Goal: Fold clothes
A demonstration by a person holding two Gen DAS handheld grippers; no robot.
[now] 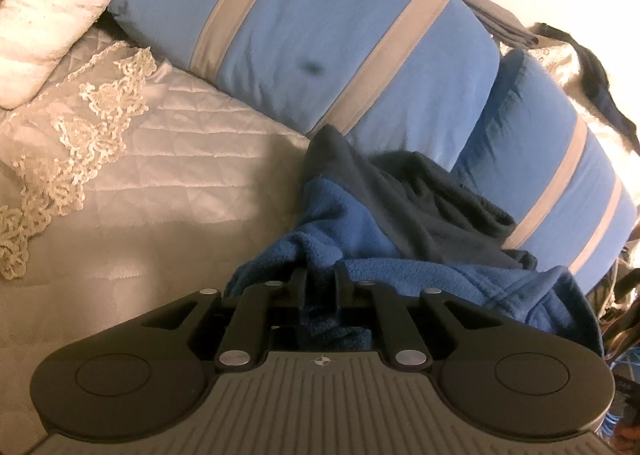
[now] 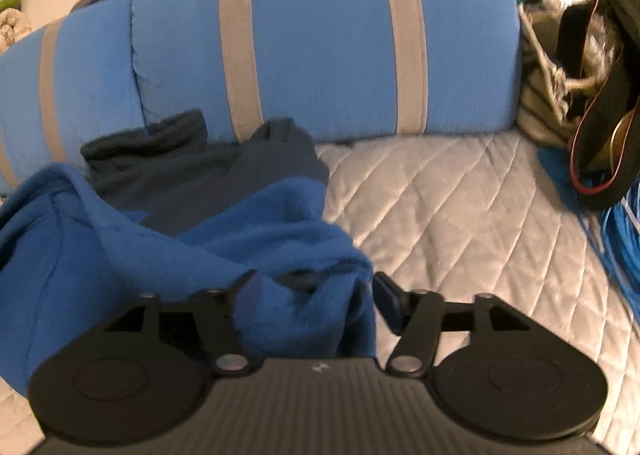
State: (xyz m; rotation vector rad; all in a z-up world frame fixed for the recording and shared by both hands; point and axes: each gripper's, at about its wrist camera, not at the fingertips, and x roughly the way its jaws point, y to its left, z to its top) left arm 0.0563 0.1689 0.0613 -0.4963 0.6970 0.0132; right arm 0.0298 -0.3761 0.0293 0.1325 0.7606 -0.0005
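The blue fleece garment lies bunched against the striped cushion; left gripper clenched on its fold, right gripper released, fleece slack between its jaws

The soft fleece garment is royal blue with a dark navy panel. Behind it, the plump bolster cushions are sky blue — crossed by grey bands. The quilted satin bedspread is pale beige, diamond-stitched — with cream lace trim.
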